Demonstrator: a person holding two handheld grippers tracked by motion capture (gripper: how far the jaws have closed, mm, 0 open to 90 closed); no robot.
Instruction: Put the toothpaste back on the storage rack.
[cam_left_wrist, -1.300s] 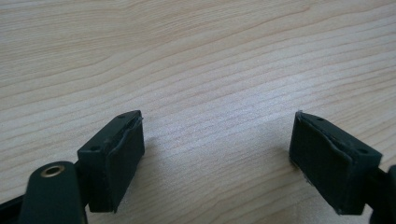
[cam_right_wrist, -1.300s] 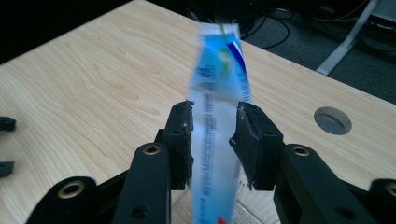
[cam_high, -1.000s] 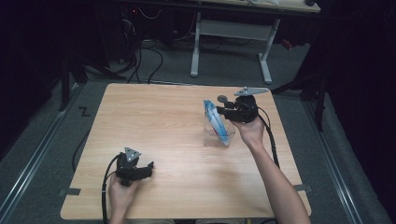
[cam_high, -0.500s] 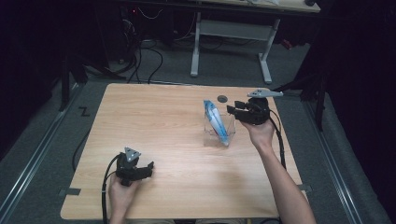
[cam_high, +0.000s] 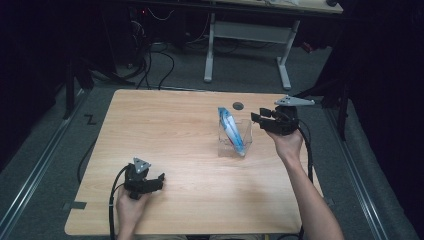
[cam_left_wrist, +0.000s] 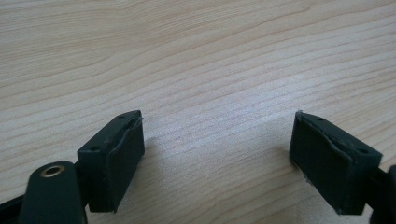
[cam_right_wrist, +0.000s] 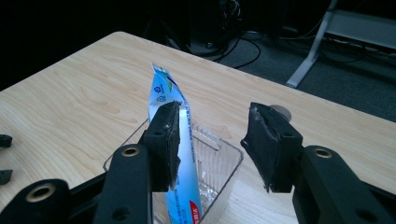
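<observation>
- In the lower left of the high view, the left gripper (cam_high: 145, 180) is held low over the wooden surface (cam_high: 170, 135), with a cable trailing from it toward the bottom edge.
- In the left gripper view, its jaws are seen spread wide, with only bare wood grain between them.
- Right of centre in the high view, a clear plastic container (cam_high: 235, 141) is set on the surface, and a blue and white packet (cam_high: 231, 129) is stood in it at a tilt, its top rising above the rim.
- Just right of the container, the right gripper (cam_high: 257, 119) is held above the surface, apart from it.
- In the right gripper view, its jaws are seen partly spread with nothing gripped; the packet (cam_right_wrist: 186, 186) and container (cam_right_wrist: 219, 163) are seen beyond them.
- A small dark round fitting (cam_high: 238, 105) is seen near the far edge.
</observation>
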